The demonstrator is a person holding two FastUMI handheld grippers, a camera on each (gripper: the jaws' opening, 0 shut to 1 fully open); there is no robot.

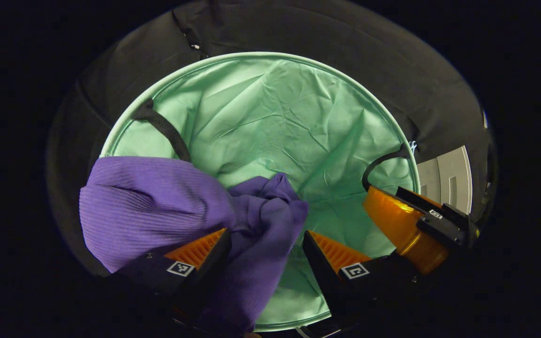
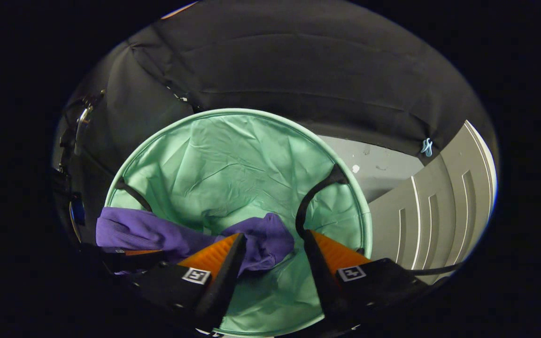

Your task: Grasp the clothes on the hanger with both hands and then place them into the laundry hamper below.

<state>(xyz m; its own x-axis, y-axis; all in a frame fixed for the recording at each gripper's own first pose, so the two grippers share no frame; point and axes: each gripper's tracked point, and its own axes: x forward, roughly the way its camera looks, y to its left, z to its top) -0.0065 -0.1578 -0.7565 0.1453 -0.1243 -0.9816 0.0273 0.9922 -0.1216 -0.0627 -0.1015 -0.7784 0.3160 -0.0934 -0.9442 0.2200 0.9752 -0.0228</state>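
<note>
Hamper: a round, mint-green fabric laundry hamper (image 1: 270,117) with a piped rim and two black strap handles (image 1: 162,129), standing open; the landmark for the rest.
Clothes: a purple ribbed knit garment (image 1: 158,206) draped over the hamper's near-left rim, one bunched end hanging down inside the hamper's mouth; in the right gripper view the same purple cloth (image 2: 158,232) lies across the hamper's (image 2: 233,159) near-left edge.
Left claw: the left claw (image 1: 266,249) hangs above the hamper's near side, released, fingers spread wide; the garment's bunched end sags between them and touches the left finger, while the right finger stands apart from it.
Right claw: the right claw (image 2: 270,258) is over the hamper's near rim, released too, with a wide gap; purple cloth lies against its left finger only.
Other gripper: in the left gripper view an orange-and-black gripper body (image 1: 411,225) sits at the hamper's right rim, beside the right handle.
Surroundings: black cloth wall (image 2: 298,70) behind the hamper; a grey panelled door (image 2: 439,197) to its right.
</note>
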